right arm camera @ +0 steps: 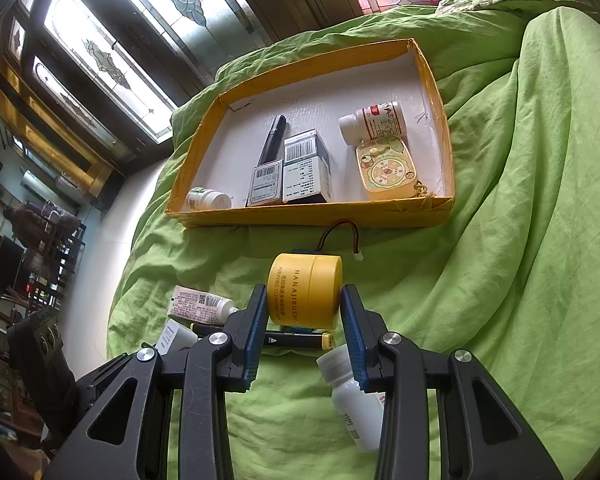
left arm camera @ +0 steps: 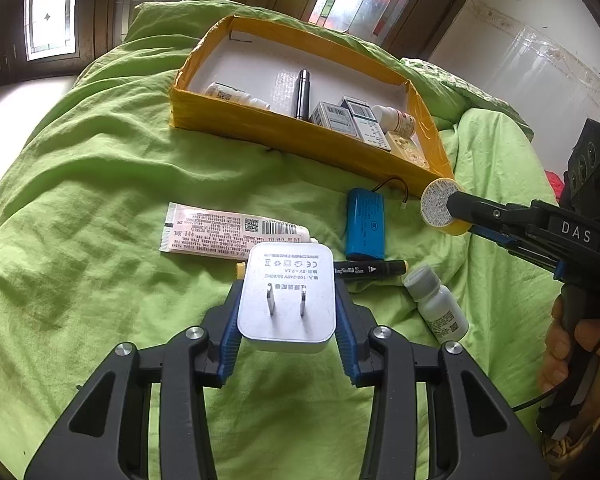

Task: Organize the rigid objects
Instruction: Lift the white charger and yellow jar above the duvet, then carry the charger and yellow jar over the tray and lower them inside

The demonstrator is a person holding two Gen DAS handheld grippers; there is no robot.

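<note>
The left gripper (left arm camera: 287, 300) is pinching a white square plug-in charger (left arm camera: 287, 296) between its blue-padded fingers (left arm camera: 230, 332), the two metal prongs facing the camera, above the green crumpled bedsheet (left arm camera: 100, 208). The right gripper (right arm camera: 304, 320) is clamping a round yellow plastic jar (right arm camera: 305, 290) on its side, one finger on the base and one on the lid; in the left wrist view the same jar (left arm camera: 440, 206) is showing its white labelled bottom just beside the near right corner of the box.

A shallow yellow-taped cardboard box with a white floor (right arm camera: 312, 214) is sitting on the bed beyond both grippers. Inside it are lying a small white pill bottle (right arm camera: 208, 199) at the left, a black cylindrical pen-like tube (right arm camera: 272, 140), two white-and-dark cartons with barcodes (right arm camera: 306, 168) side by side, a white bottle with a red-and-white label (right arm camera: 374, 122), and a cream cartoon-printed flat case (right arm camera: 388, 168) touching that bottle.

On the sheet in front of the box are lying a pink-and-white squeeze tube (left arm camera: 228, 232), a blue shrink-wrapped battery pack (left arm camera: 365, 224) with thin wires looping toward the box wall, a black marker with yellow end caps (left arm camera: 370, 270) partly hidden behind the charger, and a white bottle with a grey cap (left arm camera: 436, 302) near the marker's right end.
</note>
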